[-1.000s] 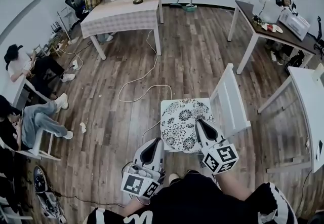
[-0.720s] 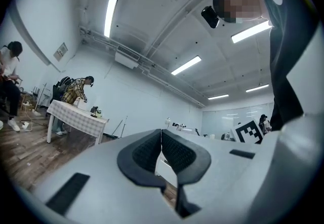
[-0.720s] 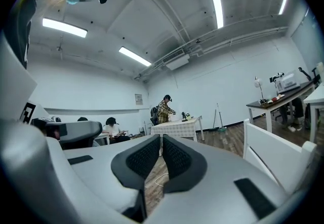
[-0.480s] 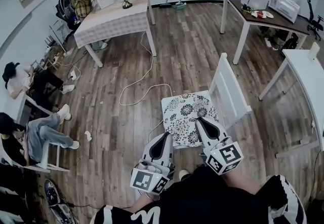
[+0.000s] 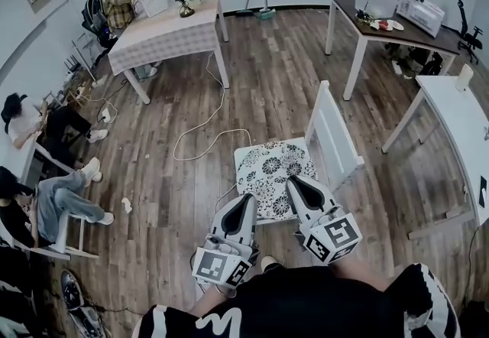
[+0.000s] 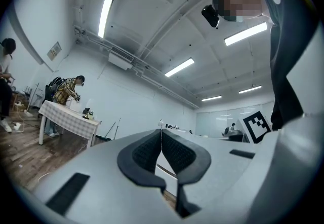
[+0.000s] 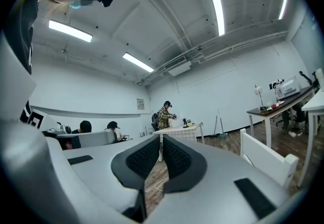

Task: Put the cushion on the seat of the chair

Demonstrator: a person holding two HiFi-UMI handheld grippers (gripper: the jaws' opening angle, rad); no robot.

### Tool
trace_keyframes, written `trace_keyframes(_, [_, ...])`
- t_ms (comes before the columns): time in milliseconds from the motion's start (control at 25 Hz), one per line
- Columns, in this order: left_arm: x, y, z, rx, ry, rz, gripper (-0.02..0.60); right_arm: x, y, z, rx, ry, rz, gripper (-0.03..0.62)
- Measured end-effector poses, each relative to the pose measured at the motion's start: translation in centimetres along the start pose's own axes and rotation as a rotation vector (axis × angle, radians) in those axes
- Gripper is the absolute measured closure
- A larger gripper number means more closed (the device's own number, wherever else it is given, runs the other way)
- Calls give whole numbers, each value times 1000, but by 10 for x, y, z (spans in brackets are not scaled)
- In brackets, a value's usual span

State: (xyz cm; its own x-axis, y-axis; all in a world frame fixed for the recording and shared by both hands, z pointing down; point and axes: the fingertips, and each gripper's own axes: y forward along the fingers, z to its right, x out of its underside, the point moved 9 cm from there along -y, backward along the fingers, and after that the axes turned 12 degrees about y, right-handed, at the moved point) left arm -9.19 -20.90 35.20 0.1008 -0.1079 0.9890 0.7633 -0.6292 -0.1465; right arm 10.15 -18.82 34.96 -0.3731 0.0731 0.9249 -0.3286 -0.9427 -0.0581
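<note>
- In the middle of the head view, the floral cushion (image 5: 269,168) lay flat on the seat of the white chair (image 5: 333,132).
- At lower centre, the left gripper (image 5: 248,199) and the right gripper (image 5: 294,182) pointed at the cushion's near edge.
- Both had their jaws pressed together, with nothing between them.

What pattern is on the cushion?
The cushion has dark flowers on a pale ground, best seen in the head view.

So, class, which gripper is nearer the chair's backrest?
Right. The right gripper is at the cushion corner beside the backrest; the left gripper is at the opposite near corner, farther away.
</note>
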Motion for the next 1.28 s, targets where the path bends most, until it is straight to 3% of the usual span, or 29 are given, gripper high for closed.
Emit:
trace_keyframes(440, [-2, -11, 82, 26, -22, -12, 574, -3, -78, 14, -6, 42, -45, 560])
trace_keyframes(1280, [-7, -69, 238, -57, 10, -37, 574, -6, -226, 8, -117, 60, -80, 560])
